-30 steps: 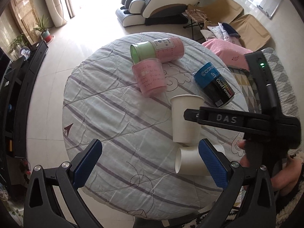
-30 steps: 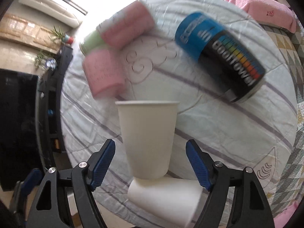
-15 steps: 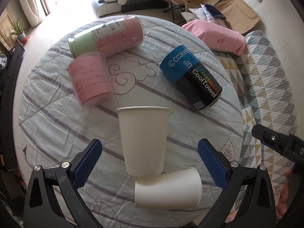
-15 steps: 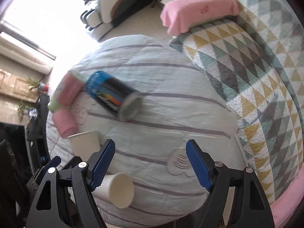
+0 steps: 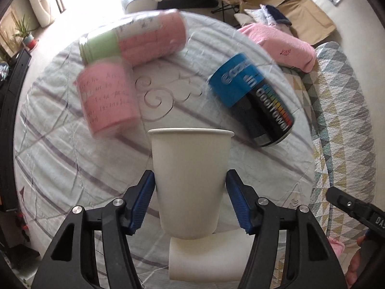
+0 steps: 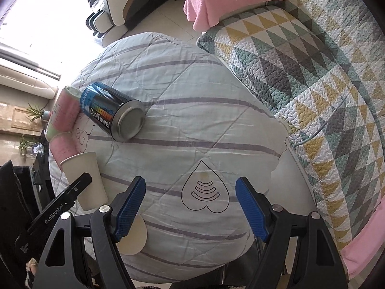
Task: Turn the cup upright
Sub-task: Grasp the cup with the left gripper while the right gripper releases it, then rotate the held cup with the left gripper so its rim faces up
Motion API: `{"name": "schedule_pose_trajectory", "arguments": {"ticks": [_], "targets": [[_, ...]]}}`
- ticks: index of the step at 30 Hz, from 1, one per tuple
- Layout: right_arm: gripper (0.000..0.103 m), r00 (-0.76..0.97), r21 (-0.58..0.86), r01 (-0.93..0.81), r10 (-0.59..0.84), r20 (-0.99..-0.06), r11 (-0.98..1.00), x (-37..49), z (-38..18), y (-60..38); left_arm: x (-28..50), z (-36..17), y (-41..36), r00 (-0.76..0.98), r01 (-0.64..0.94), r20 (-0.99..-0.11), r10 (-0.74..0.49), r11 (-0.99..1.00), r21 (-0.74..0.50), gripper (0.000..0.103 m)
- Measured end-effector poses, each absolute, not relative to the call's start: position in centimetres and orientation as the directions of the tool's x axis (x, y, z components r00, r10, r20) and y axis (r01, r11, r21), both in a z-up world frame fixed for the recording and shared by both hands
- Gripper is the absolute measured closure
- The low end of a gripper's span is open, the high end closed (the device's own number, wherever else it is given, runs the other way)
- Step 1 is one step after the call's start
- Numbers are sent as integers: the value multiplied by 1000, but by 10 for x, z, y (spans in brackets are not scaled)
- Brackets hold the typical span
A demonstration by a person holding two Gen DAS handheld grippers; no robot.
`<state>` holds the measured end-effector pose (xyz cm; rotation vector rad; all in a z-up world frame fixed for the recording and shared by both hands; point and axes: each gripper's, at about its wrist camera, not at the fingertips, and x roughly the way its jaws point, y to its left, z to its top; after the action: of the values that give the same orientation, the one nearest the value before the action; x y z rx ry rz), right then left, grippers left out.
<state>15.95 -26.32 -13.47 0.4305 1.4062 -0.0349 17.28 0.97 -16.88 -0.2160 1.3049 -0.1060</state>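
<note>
A white paper cup (image 5: 190,180) stands with its rim up on the round quilted table (image 5: 60,159). My left gripper (image 5: 190,197) has its blue pads against both sides of this cup. A second white paper cup (image 5: 207,262) lies on its side just behind it, near the table's front edge. In the right wrist view the standing cup (image 6: 84,178) is at the left and the lying cup (image 6: 132,238) shows behind my left finger. My right gripper (image 6: 190,207) is open and empty above the table, to the right of both cups.
Two pink canisters (image 5: 108,101) (image 5: 142,41) lie at the back left of the table. A blue and black CoolTowel can (image 5: 252,103) lies at the back right. A patterned quilt (image 6: 312,84) and a pink towel (image 6: 231,0) are to the right.
My left gripper has moved in and closed its pads onto the standing cup. My right gripper has drawn away to the right and stays open.
</note>
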Motion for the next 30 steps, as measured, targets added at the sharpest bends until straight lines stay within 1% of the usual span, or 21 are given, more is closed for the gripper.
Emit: {"name": "schedule_pose_trajectory", "arguments": {"ticks": [3,6,9,11,15,17,20,21,24,25,26,27,28,29,30], "targets": [[24,188,278,271,233,-954,922,160,-131,-262,178,-149,10,353,-11,-913,-204,975,-222,41],[25,199,279,272,229,-953,921,160,-129,-264,181,-129,7,472,47,-858,-201,978,-203,40],[24,197,268,283,218,-956,921,158,-132,-267,186,-128,2,551,105,-810,-202,979,-173,39],[25,184,262,293,215,-959,919,156,-138,-268,192,-138,0,562,116,-805,-190,982,-150,40],[25,161,252,288,213,-964,924,151,-145,-263,188,-155,4,555,117,-799,-231,973,-200,41],[24,149,249,286,213,-966,925,149,-148,-261,182,-165,4,546,114,-808,-221,975,-190,41],[24,146,253,271,220,-964,929,148,-151,-257,169,-173,4,533,139,-812,-238,971,-193,41],[25,146,255,261,223,-964,931,150,-152,-254,167,-174,4,527,146,-815,-240,971,-191,41],[25,174,295,187,263,-949,937,168,-149,-238,157,-160,6,555,188,-778,-293,956,-225,41],[29,202,333,147,301,-932,931,176,-145,-230,155,-152,7,568,205,-763,-309,951,-232,41],[36,218,357,124,326,-920,926,182,-141,-224,153,-145,6,580,220,-750,-318,948,-231,41],[38,224,371,108,341,-913,922,188,-138,-218,150,-138,8,588,236,-739,-329,944,-233,41],[44,242,392,90,361,-900,916,193,-134,-212,148,-131,9,596,255,-725,-346,937,-238,41],[52,267,408,73,377,-887,910,195,-129,-208,145,-126,11,600,275,-711,-366,929,-246,41],[57,287,416,54,385,-877,908,197,-124,-203,143,-122,11,603,292,-701,-381,923,-252,41]]}}
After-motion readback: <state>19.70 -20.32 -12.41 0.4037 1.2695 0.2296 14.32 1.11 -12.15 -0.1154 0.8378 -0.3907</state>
